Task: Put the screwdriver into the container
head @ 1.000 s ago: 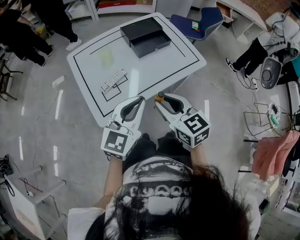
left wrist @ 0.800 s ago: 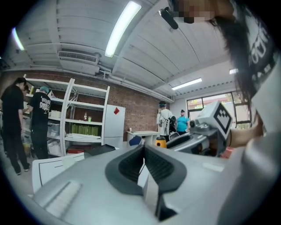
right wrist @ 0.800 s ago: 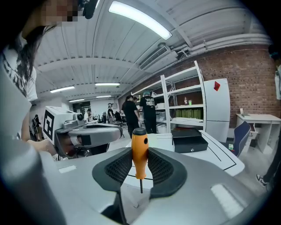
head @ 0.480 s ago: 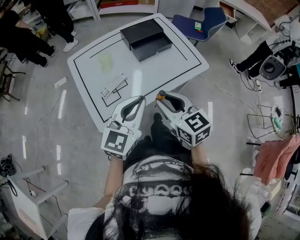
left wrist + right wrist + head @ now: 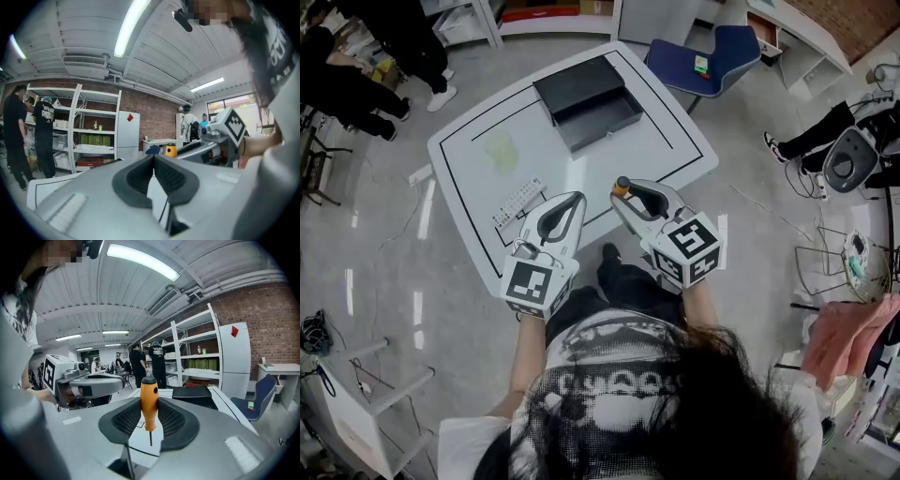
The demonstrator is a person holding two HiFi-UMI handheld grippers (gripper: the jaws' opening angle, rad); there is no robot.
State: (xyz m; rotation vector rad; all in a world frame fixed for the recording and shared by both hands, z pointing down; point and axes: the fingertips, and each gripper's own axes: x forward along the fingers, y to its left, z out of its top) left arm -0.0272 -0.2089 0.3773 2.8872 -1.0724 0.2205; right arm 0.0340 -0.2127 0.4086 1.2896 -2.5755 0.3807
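An orange-handled screwdriver (image 5: 149,401) stands upright between the pads of my right gripper (image 5: 149,405), handle up and thin shaft pointing down. From the head view, my right gripper (image 5: 622,187) hangs over the near edge of the white table (image 5: 666,141), with the screwdriver's (image 5: 621,186) handle end showing at its tip. The black open container (image 5: 586,94) sits at the table's far side, ahead of both grippers; the right gripper view shows this container (image 5: 193,394) just beyond the jaws. My left gripper (image 5: 577,197) is alongside, shut and holding nothing (image 5: 153,157).
A white ridged strip (image 5: 517,199) lies on the table in front of the left gripper, and a pale green patch (image 5: 500,148) farther back. A blue chair (image 5: 705,52) stands behind the table. People stand at the upper left. Shelving (image 5: 201,357) lines the brick wall.
Both grippers have moved forward from just short of the table to over its near edge, side by side. The screwdriver stays in the right gripper's jaws.
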